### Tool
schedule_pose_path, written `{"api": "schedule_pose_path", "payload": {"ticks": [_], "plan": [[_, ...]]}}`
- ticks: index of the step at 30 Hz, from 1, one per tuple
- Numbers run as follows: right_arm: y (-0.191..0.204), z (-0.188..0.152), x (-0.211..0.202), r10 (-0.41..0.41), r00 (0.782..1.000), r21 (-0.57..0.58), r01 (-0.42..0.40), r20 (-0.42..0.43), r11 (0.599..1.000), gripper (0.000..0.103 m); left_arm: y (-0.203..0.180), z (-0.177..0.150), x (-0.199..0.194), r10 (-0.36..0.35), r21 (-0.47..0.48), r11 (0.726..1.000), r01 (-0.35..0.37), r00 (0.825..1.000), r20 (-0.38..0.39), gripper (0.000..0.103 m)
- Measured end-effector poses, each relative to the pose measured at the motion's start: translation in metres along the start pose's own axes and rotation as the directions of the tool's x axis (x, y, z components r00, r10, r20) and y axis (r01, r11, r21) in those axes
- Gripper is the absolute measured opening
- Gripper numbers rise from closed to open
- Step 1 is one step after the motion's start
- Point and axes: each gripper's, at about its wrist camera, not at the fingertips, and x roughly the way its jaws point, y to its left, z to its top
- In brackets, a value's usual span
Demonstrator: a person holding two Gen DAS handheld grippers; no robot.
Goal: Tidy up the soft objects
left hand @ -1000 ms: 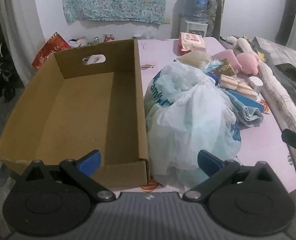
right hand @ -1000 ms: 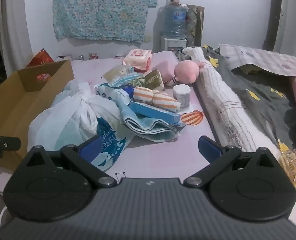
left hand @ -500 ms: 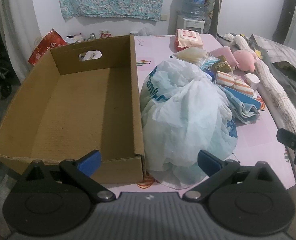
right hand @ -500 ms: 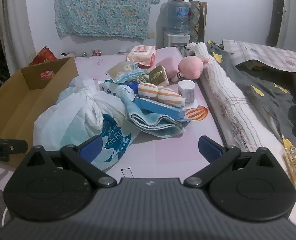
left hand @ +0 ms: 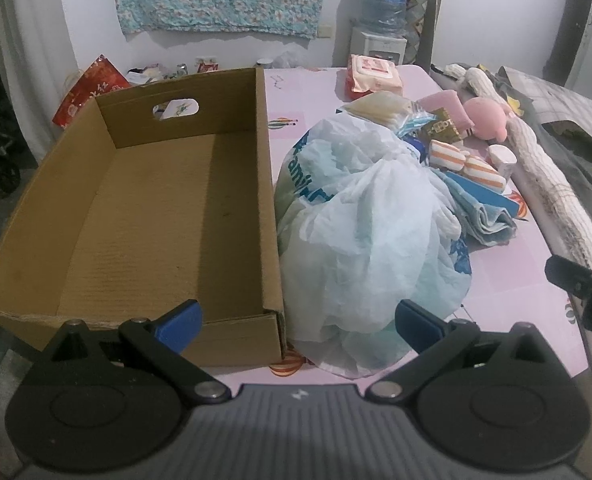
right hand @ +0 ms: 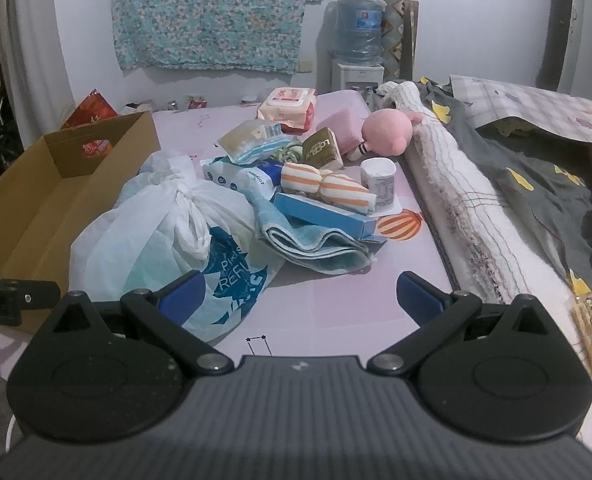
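Both tongs are standing wide apart and holding nothing. The left tongs (left hand: pixel 298 318) are hovering over the near edge of the pink bench (left hand: pixel 508 280), one blue finger in front of the cardboard box (left hand: pixel 167 216) and the other in front of the knotted white plastic bag (left hand: pixel 360 240). The box is sitting open on the left, bare inside, with the bag leaning against its right wall. The right tongs (right hand: pixel 302 290) are hanging over bare bench just right of the bag (right hand: pixel 155 232). Beyond the bag, a folded blue towel (right hand: pixel 316 246) is lying under a flat blue box (right hand: pixel 324 214), and a striped orange-and-white soft roll (right hand: pixel 328 184) is resting on top of that. Farther back a pink plush toy (right hand: pixel 386 132) is lying against a rolled white blanket (right hand: pixel 456 200) along the right edge. A wet-wipes pack (right hand: pixel 289 106) is sitting at the far end.
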Motion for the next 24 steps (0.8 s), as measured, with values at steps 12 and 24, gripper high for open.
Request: {"api": "schedule_pose_path", "payload": {"ticks": [12,24], "plan": [[0.0015,0.0017,0.003,0.003,1.0,-0.001,-0.003,-0.005,1.0,0.102,-0.0003,0.0009,-0.0003,0.001,-0.001,1.0,-0.001,1.0,-0.004,0.103],[0.0031,0.0016,0.0035,0.005,1.0,-0.002,-0.005,-0.008,1.0,0.102,0.0077,-0.001,0.0002,0.002,-0.049,0.999,-0.002,1.0,0.006,0.103]]}}
